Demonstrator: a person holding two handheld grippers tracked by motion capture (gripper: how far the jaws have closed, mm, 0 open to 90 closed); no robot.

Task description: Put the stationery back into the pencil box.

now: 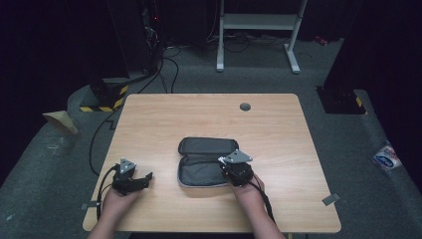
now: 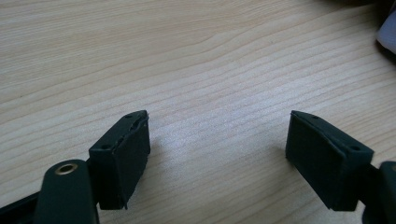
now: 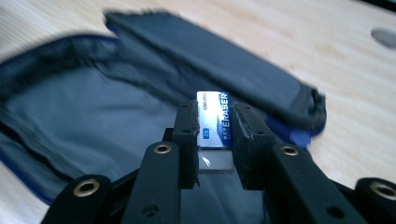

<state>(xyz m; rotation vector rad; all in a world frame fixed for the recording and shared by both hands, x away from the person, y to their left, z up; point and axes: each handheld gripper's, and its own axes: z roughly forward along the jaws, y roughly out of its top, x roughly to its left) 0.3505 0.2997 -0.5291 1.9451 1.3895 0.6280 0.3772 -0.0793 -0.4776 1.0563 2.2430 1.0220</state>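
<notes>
Wooden table (image 1: pixel 149 124) — right tool (image 3: pixel 212 135) clamps eraser (image 3: pixel 215 119) over open pouch (image 1: pixel 199 149); left tool (image 2: pixel 217 154) gapes empty.

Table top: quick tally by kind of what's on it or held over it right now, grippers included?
Grippers: 2, the left gripper open over bare wood, the right gripper shut on the eraser
Pencil cases: 1, the open dark case
Erasers: 1, the eraser held over the case
Total: 4, all on or above the table

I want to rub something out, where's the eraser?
In the right gripper view, the eraser is pinched in the right gripper, just above the open pencil case.
</notes>
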